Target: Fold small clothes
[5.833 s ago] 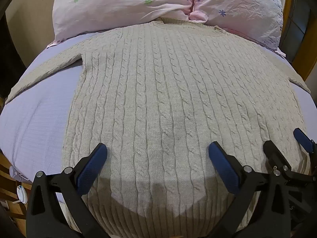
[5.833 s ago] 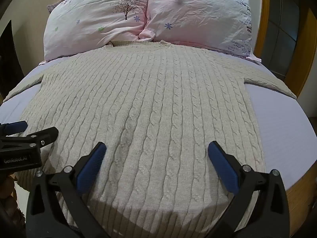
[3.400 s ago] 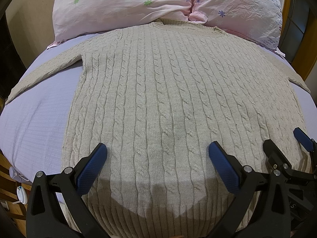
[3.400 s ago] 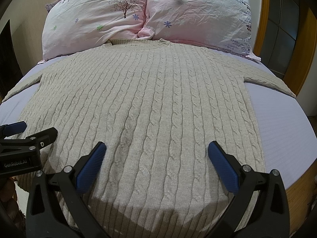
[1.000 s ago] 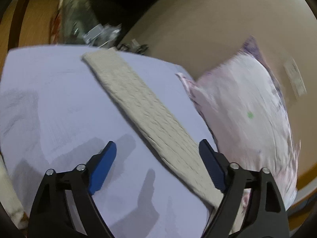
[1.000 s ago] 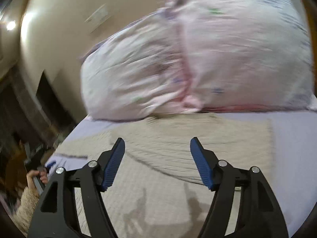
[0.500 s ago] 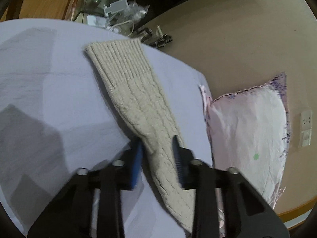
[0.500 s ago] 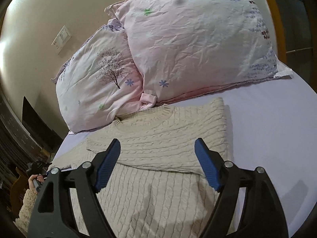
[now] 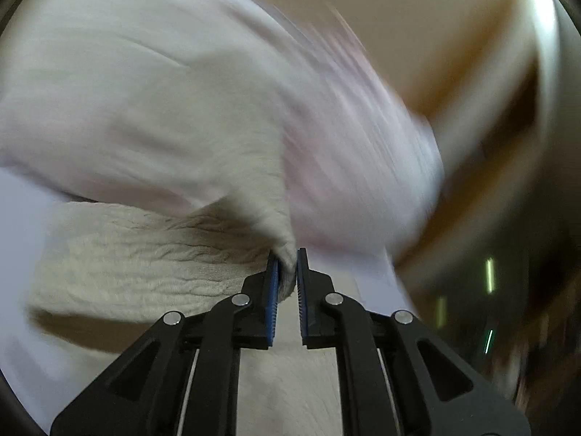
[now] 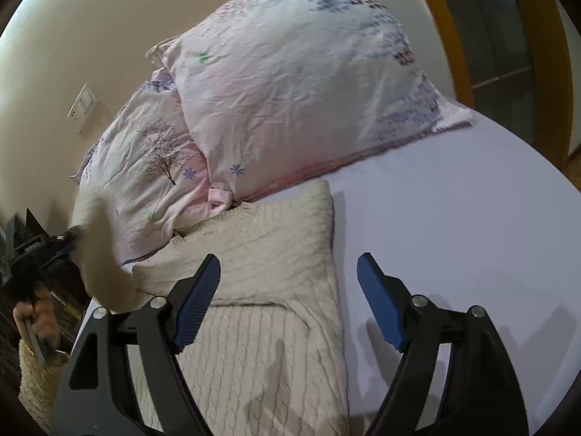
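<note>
A beige cable-knit sweater [image 10: 254,327] lies on the lavender bed sheet [image 10: 454,254], its right sleeve folded across the chest [image 10: 276,250]. My left gripper [image 9: 287,272] is shut on the left sleeve [image 9: 268,218] and holds it lifted above the bed; the view is blurred by motion. In the right wrist view the left gripper [image 10: 69,239] shows at the far left with the raised sleeve [image 10: 98,254] hanging from it. My right gripper [image 10: 288,301] is open and empty above the sweater's right shoulder edge.
Two pink flowered pillows [image 10: 290,91] lean at the head of the bed, right behind the sweater's collar. A wooden frame [image 10: 446,36] stands at the right. A beige wall with a socket plate [image 10: 82,109] is behind. The bed's left edge drops beside a woven basket [image 10: 32,381].
The left gripper has shut on the left sleeve and lifted it off the sheet, swinging fast. The right gripper has stayed open and shifted slightly to the right over the folded right sleeve.
</note>
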The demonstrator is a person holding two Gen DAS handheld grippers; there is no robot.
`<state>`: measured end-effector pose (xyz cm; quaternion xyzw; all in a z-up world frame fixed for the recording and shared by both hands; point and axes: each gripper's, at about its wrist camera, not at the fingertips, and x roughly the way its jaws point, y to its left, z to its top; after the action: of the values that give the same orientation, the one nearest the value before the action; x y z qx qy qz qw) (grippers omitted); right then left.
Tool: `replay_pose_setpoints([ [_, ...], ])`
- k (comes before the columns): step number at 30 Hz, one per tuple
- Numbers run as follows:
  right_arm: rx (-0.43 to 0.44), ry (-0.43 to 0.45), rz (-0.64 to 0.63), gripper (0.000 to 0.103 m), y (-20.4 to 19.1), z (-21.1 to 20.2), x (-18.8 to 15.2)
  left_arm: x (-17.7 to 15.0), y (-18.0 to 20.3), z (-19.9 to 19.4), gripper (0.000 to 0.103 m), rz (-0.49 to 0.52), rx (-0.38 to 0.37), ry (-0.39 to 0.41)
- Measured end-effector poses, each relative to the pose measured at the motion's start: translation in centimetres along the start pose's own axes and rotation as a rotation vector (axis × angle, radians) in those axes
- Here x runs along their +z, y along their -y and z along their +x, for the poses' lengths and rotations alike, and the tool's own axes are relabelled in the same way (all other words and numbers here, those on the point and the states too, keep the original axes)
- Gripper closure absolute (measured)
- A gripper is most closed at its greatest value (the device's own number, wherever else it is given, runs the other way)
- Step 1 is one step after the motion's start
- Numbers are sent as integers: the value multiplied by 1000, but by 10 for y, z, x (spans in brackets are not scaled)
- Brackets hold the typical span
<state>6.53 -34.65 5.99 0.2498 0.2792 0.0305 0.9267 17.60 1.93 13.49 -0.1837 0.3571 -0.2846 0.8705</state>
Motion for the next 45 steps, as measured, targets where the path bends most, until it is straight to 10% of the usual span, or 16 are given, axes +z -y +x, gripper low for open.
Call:
replay_pose_setpoints([
  [4,2,-11,3,25,10,-21,-10,-49,39,46,95,144,-27,-192],
  [13,309,-183,66,22,31,-77,-58,-105,-45,-105,94,17,124,-131],
  [17,375,-305,81,22,38,-104,-97,-157,-67,-167,42,-49,173,-159],
  [23,326,-486,213,24,58,-104,-144,-217,-77,-196,42,-125,122,-250],
  [26,389,-545,317,42,67,-79,-160,-234,-89,-177,42,-197,74,-302],
  [32,492,-583,361,68,56,-52,-178,-250,-103,-149,44,-297,13,-301],
  [35,529,-578,368,95,54,-48,-178,-248,-105,-145,62,-339,-15,-272],
  [38,559,-545,326,96,46,-56,-172,-249,-109,-142,95,-414,-58,-264],
  [45,631,-320,177,96,14,-87,-87,-187,-80,-163,96,-331,-148,-131],
])
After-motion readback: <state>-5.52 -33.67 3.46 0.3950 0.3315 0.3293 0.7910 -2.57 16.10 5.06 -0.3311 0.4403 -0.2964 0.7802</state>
